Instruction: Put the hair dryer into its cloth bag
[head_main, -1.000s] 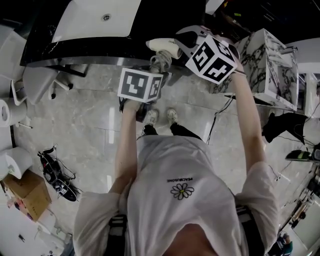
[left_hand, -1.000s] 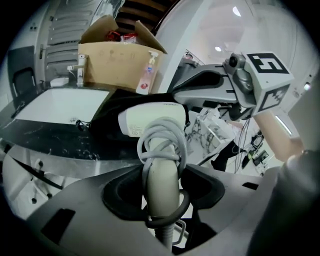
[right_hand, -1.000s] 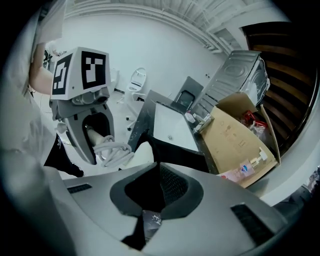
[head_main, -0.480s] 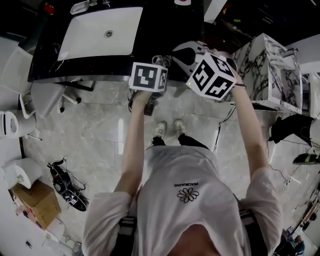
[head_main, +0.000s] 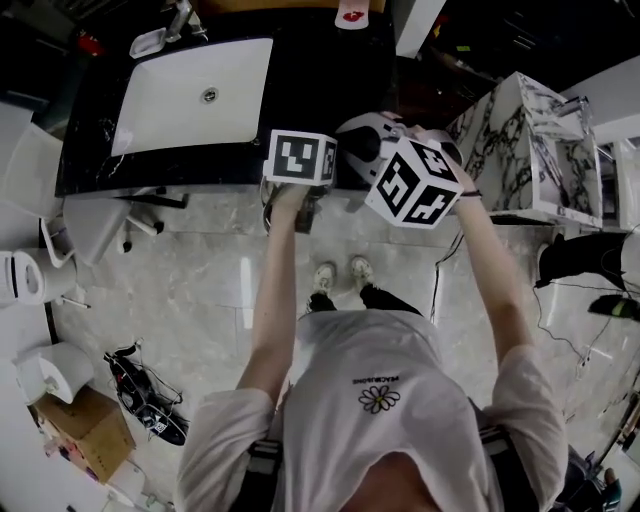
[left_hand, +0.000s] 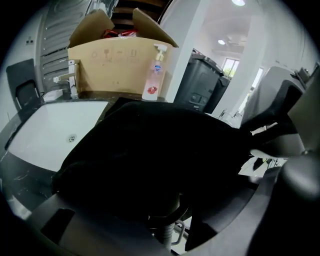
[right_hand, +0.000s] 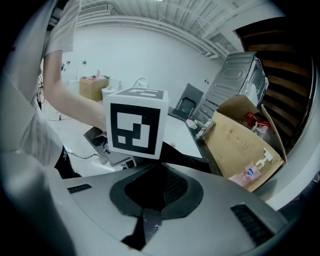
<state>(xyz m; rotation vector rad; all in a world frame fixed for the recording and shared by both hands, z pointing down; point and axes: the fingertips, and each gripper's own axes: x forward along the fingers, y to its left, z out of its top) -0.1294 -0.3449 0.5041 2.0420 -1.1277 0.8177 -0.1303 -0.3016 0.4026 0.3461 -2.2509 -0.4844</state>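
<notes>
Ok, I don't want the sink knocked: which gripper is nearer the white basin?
Left. The left gripper is just right of the white basin, by its near corner. The right gripper is farther right, beyond the left one.

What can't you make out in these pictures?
Left gripper view: the black cloth bag covers the left tool, hiding whether it grips anything.
Head view: the black-and-white marker cube hides that tool's tips.
Left gripper view: the pink plastic bottle has a label too small to read.

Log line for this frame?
left tool: jaws wide, cloth bag over them, grip unclear | right tool: shut on cloth bag | beside sink
</notes>
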